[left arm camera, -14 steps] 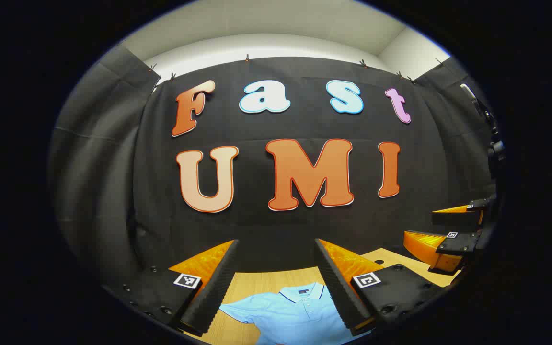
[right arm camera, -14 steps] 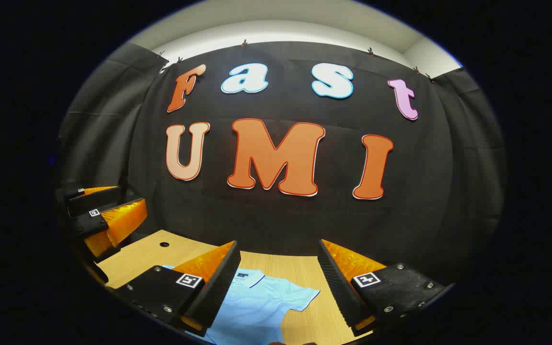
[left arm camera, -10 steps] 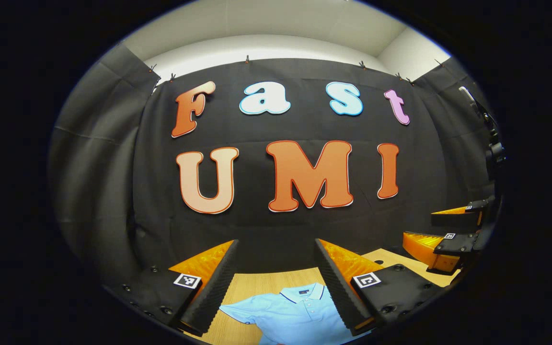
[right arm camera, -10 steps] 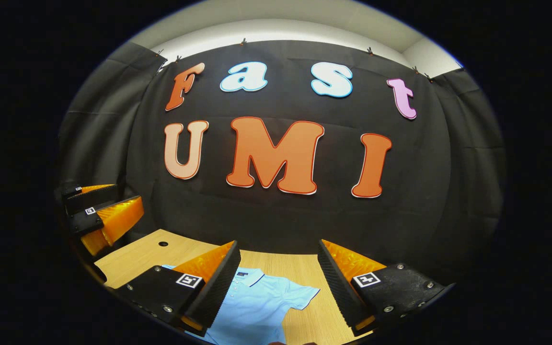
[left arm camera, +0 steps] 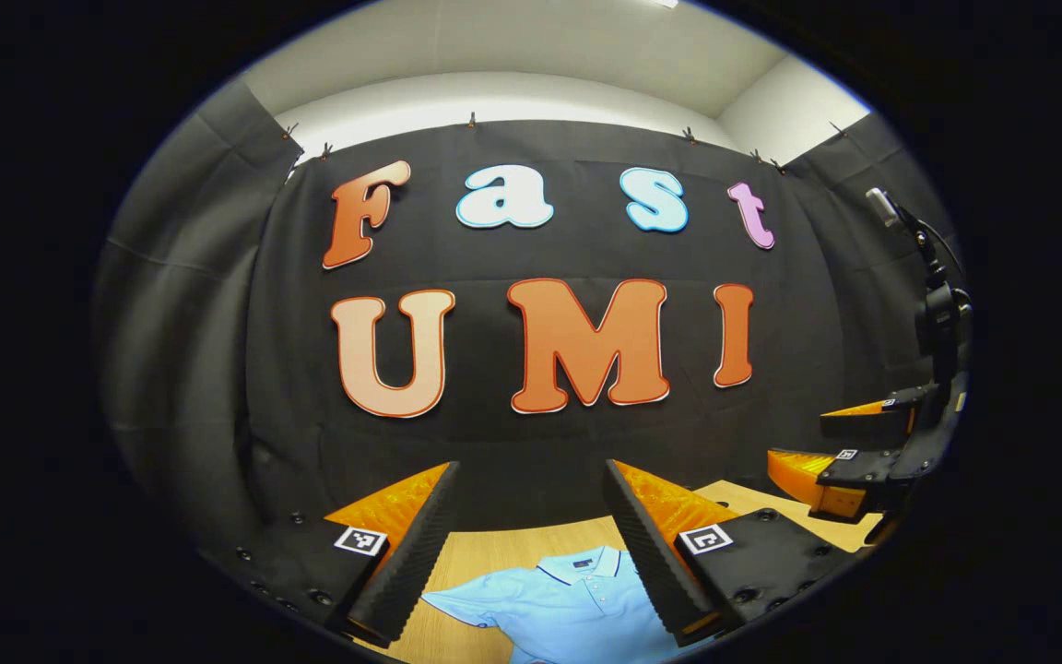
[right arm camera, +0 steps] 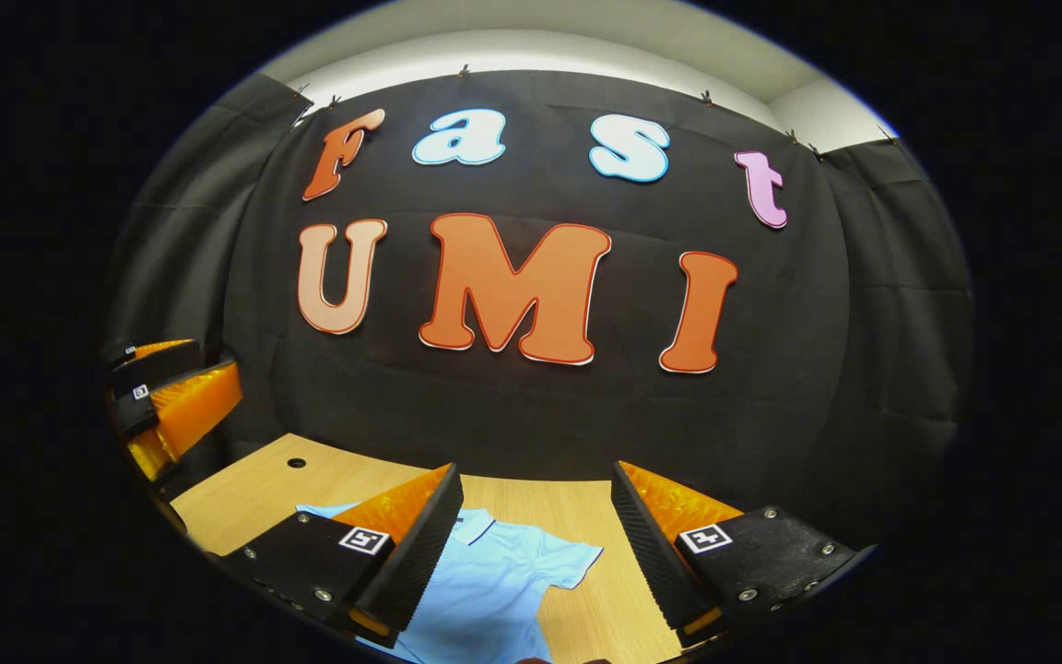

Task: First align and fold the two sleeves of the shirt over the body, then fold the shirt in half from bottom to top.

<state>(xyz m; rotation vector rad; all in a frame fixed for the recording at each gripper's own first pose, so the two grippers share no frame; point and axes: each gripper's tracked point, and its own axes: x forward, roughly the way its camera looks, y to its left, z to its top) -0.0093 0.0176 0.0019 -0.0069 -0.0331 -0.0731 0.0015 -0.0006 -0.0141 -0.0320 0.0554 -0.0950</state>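
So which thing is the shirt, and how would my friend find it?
Look at the wooden table in front of the black cloth wall. Lying flat on it is the shirt, below both open hand-held grippers. It is the only light blue thing there, with a collar, a buttoned front and short sleeves spread out.

Both views look level from above the table's [left arm camera: 503, 549] near edge toward the wall (well back from it), sharing the shirt [left arm camera: 568, 604] below.

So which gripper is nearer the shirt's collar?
Roughly level, left perhaps slightly. The left gripper hangs open above the collar; the right gripper hangs open above the sleeve beside it.
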